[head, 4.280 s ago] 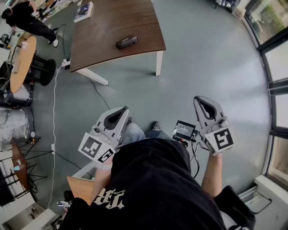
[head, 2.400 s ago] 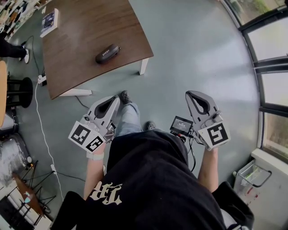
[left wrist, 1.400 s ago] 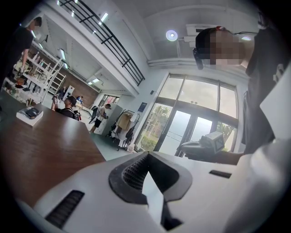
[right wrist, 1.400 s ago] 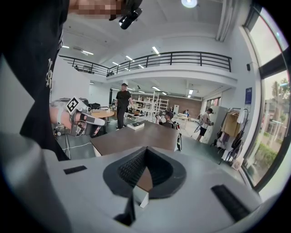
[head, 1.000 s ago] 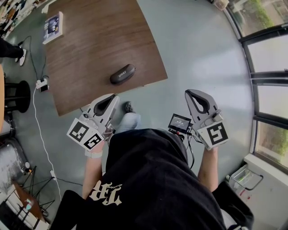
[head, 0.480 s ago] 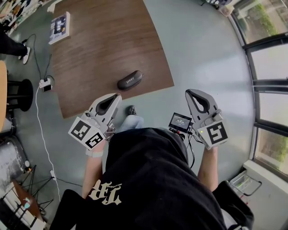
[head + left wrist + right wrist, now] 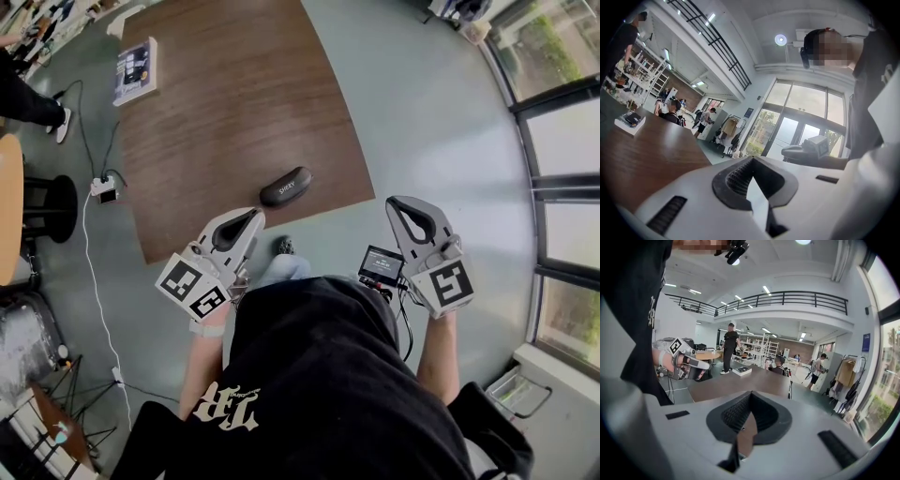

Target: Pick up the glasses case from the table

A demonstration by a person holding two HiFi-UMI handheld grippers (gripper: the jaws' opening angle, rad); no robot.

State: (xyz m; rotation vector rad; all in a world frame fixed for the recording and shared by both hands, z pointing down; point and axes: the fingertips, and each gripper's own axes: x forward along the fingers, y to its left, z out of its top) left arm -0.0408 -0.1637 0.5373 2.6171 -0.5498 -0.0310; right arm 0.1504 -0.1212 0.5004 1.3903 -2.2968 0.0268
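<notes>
The black glasses case [image 7: 286,187] lies near the close edge of the brown wooden table [image 7: 216,112] in the head view. My left gripper [image 7: 249,218] is held low in front of my body, just short of the table edge and a little below-left of the case, jaws shut and empty. My right gripper [image 7: 400,203] hangs over the grey floor to the right of the table, also shut with nothing in it. Neither gripper view shows the case; the left gripper [image 7: 751,160] and right gripper [image 7: 750,393] each show jaws closed together.
A book [image 7: 136,70] lies at the table's far left corner. A white power strip [image 7: 103,189] and cable lie on the floor to the table's left, beside a round table [image 7: 7,202]. Glass walls [image 7: 562,141] run along the right. A person [image 7: 730,352] stands beyond.
The table and the glasses case have come nearer and lower in the head view as I walked up. Both grippers stay shut, held in front of my body.
</notes>
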